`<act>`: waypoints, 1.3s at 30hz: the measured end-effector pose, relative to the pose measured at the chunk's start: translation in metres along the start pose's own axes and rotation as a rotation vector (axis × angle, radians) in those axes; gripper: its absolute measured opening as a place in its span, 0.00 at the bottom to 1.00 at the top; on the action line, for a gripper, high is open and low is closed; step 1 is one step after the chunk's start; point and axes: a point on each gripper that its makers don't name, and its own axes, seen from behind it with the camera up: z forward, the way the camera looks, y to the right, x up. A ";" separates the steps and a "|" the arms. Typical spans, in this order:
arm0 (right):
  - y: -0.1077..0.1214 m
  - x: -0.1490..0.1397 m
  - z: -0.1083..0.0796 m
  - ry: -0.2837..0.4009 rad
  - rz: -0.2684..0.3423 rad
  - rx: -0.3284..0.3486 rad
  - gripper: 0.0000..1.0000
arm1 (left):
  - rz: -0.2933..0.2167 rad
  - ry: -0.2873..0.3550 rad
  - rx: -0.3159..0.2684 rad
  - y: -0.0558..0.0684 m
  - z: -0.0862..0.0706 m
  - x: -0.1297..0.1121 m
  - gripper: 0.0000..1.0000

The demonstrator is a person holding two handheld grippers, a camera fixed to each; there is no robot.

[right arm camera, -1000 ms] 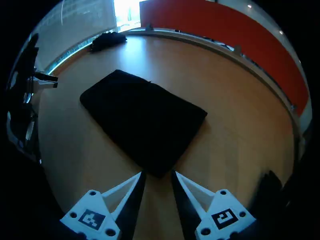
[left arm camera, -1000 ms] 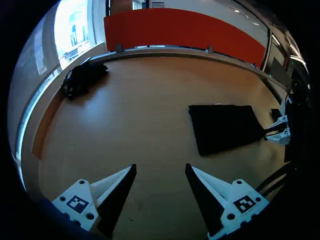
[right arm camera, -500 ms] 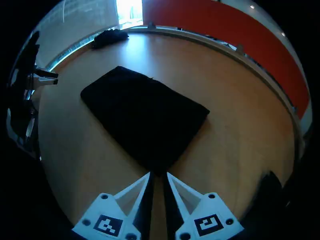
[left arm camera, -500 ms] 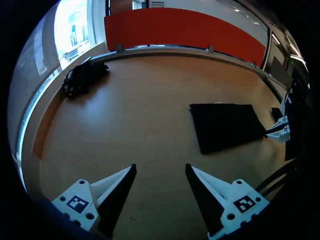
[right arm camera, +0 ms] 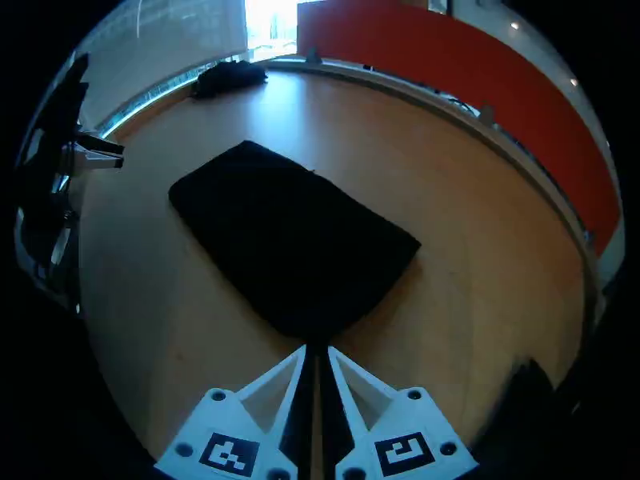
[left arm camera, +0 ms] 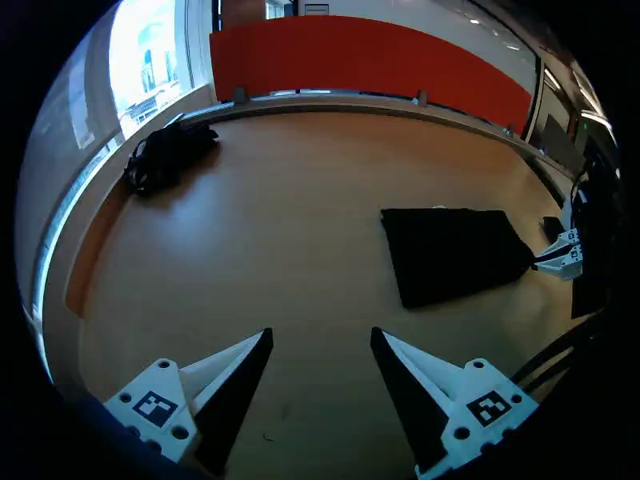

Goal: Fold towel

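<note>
Left gripper (left arm camera: 321, 333) jaws apart, black towel (left arm camera: 452, 252) on table (left arm camera: 264, 232)

Left tongs (left arm camera: 320, 332) spread wide apart; right tongs (right arm camera: 316, 350) tight together at the tips.

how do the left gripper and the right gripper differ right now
The left gripper has its fingers spread wide; the right gripper has them nearly together. The left gripper hangs over bare light wooden table, apart from the flat black cloth towel; the right gripper pinches that towel's near corner. Both have white fingers with dark inner faces and square black-and-white markers.
</note>
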 end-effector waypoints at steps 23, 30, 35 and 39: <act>-0.016 0.142 -0.020 0.178 -0.227 0.004 0.03 | -0.034 0.017 -0.005 -0.002 -0.003 -0.002 0.90; -0.019 0.143 -0.018 0.169 -0.241 0.009 0.03 | -0.040 0.019 -0.004 -0.006 -0.005 -0.003 0.90; -0.022 0.149 -0.017 0.172 -0.257 0.021 0.03 | -0.046 0.020 -0.005 -0.009 -0.007 -0.003 0.90; -0.031 0.160 -0.015 0.173 -0.295 0.048 0.03 | -0.054 0.023 -0.009 -0.011 -0.011 -0.003 0.90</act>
